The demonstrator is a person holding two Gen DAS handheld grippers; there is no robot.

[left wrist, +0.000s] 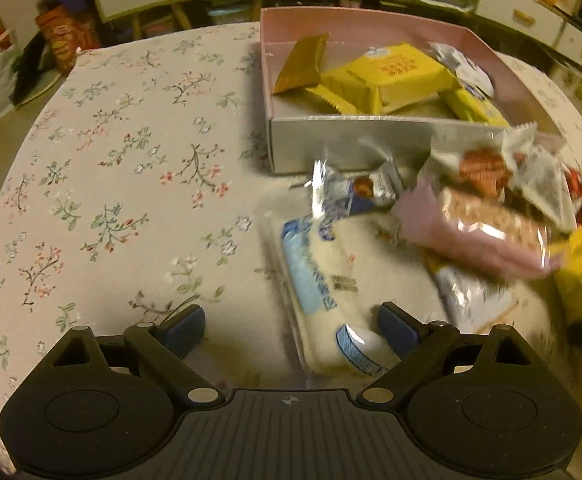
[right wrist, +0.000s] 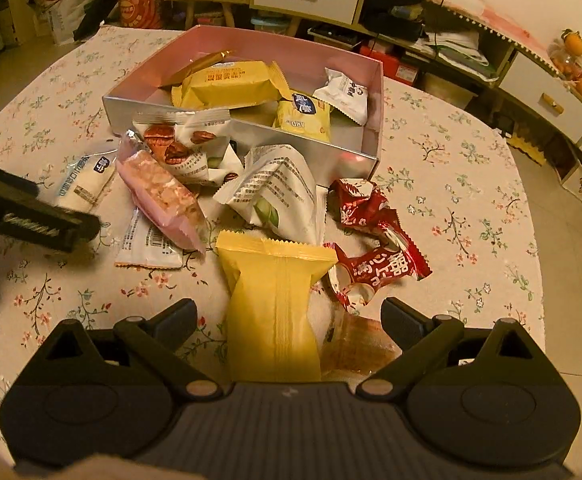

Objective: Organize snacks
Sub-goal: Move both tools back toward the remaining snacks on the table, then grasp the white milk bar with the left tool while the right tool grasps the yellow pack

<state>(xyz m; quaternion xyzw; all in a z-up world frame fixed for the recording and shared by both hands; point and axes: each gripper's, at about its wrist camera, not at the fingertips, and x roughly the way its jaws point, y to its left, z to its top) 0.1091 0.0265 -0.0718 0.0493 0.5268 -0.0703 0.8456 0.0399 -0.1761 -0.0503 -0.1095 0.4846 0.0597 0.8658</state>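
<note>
The desk (right wrist: 471,184), round and spread with a flowered cloth, runs out ahead of both tongs. Well ahead of them on it stands the pink box (right wrist: 379,92), silver on the outside, already holding a few wrapped snacks, among them a broad yellow packet (right wrist: 227,84).

Between the box and the tongs lies the loose heap of snacks not yet sorted. Straight ahead of the right tongs (right wrist: 289,322), reaching in between the two fingers, lies a long yellow pack (right wrist: 271,304); these tongs stand wide and released, touching nothing that I can see. Just right of that pack are the red candy wrappers (right wrist: 375,264), and farther ahead to the left a pink bar (right wrist: 163,196).

The left tongs (left wrist: 291,330) are spread as well, with a white-and-blue cake pack (left wrist: 327,300) lying between the fingers, nearer the right one; nothing is gripped.

The step in hand looks like picking up, one piece for each side. The next move probably calls for lowering and closing squarely across each pack's middle, then carrying it forward over the box's near wall.
</note>
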